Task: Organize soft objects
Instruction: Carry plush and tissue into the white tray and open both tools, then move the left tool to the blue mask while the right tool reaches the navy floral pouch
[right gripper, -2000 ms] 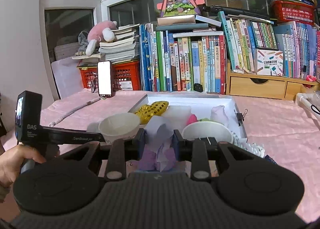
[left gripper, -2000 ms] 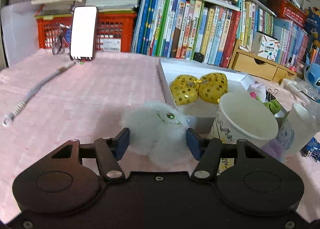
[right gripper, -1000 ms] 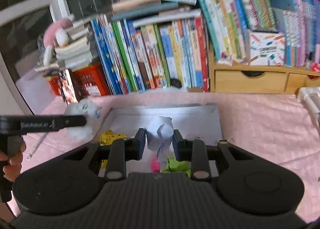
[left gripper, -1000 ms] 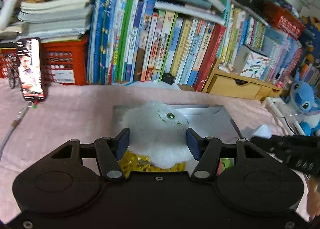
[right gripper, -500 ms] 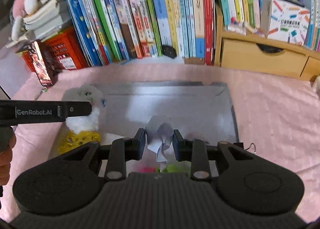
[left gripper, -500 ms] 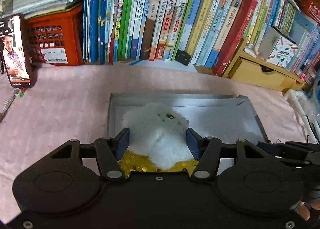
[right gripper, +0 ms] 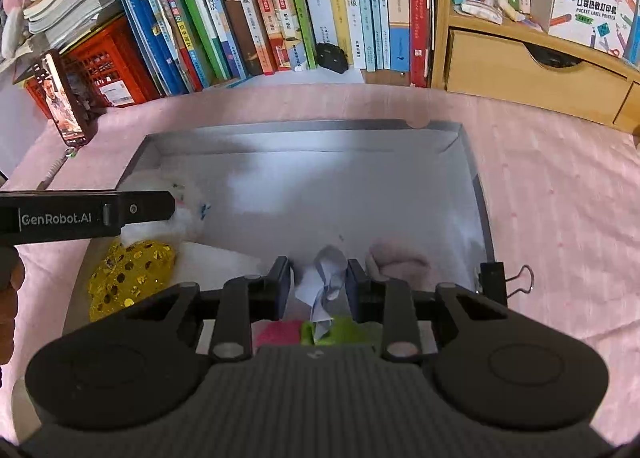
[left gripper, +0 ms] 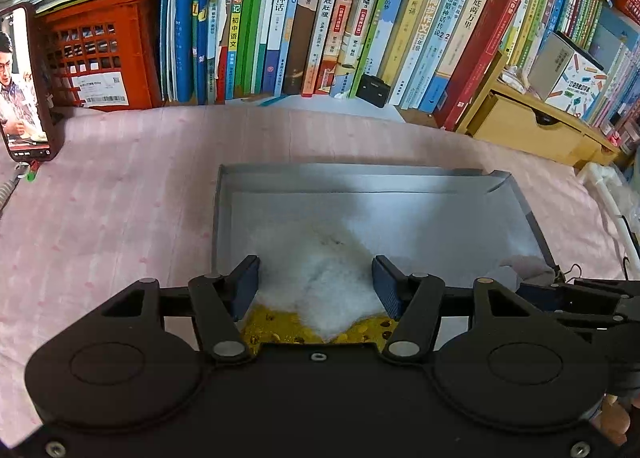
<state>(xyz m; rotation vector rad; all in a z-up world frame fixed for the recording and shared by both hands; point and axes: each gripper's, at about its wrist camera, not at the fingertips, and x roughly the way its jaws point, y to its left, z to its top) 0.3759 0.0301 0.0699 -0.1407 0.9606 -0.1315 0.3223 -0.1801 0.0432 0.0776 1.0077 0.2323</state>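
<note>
A grey open box (left gripper: 360, 177) lies on the pink cloth. My left gripper (left gripper: 316, 282) is shut on a white fluffy toy (left gripper: 316, 254), held low in the box's left part over a yellow sequin toy (left gripper: 272, 326). The right wrist view shows that left gripper (right gripper: 170, 205) side-on, with the fluffy toy (right gripper: 188, 219) beside the sequin toy (right gripper: 128, 274). My right gripper (right gripper: 318, 282) grips a pale lilac cloth piece (right gripper: 328, 278) near the box's front, and its jaws are opening. A pink soft item (right gripper: 396, 262) lies just right of it.
Pink (right gripper: 280, 332) and green (right gripper: 344, 332) pieces lie under the right gripper. A binder clip (right gripper: 504, 278) sits on the box's right rim. A phone (left gripper: 22, 85) leans on a red crate (left gripper: 100, 45). Books (left gripper: 320, 17) and a wooden drawer unit (right gripper: 532, 69) line the back.
Both grippers have moved forward and down over the box. The fluffy toy has sunk onto the sequin toy, and the lilac cloth now hangs low inside the box.
</note>
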